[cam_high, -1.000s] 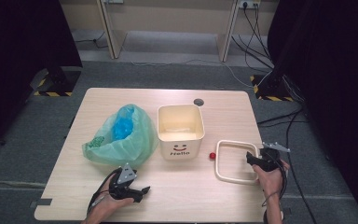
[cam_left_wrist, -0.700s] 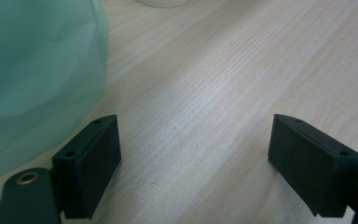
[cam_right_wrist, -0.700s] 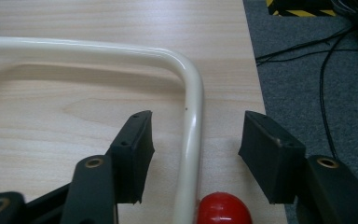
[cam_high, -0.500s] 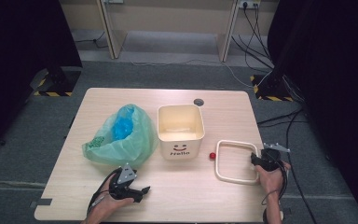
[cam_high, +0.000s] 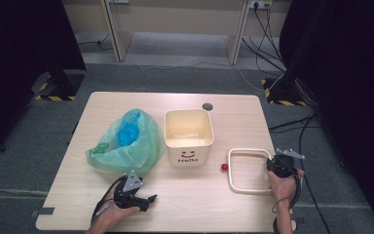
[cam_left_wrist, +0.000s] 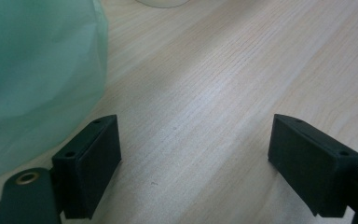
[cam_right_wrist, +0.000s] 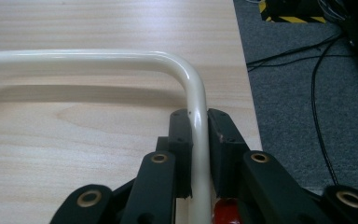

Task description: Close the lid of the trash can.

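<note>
1. While the person's two hands rest near the front edge of the pale wooden table (cam_high: 233, 105), each holds one black two-jaw gripper, so there are two grippers in all.
2. One cream rounded-rectangle plastic frame (cam_high: 241, 152) lies flat on the table's right part, close to the right edge; this is the thing being worked on.
3. In the high view the frame's long axis runs roughly from the front of the table toward the back, and its right side lies beside the table's right edge.
4. The right gripper (cam_right_wrist: 198, 140) has just been closing, and its jaws now press on that right side of the frame, just below a rounded corner, with the cream bar between the pads.
5. The left gripper (cam_left_wrist: 193, 163) stands with its jaws wide apart over bare wood, holding nothing; the translucent green plastic bag (cam_left_wrist: 32, 74) lies just beside its left jaw.
6. One green bag with blue contents sits on the table's left part.
7. One cream square plastic bin (cam_high: 188, 136) with a smiling face stands at the middle, touching the bag.
8. One small red ball (cam_high: 224, 167) lies between the bin and the frame, close to the frame's left side.
</note>
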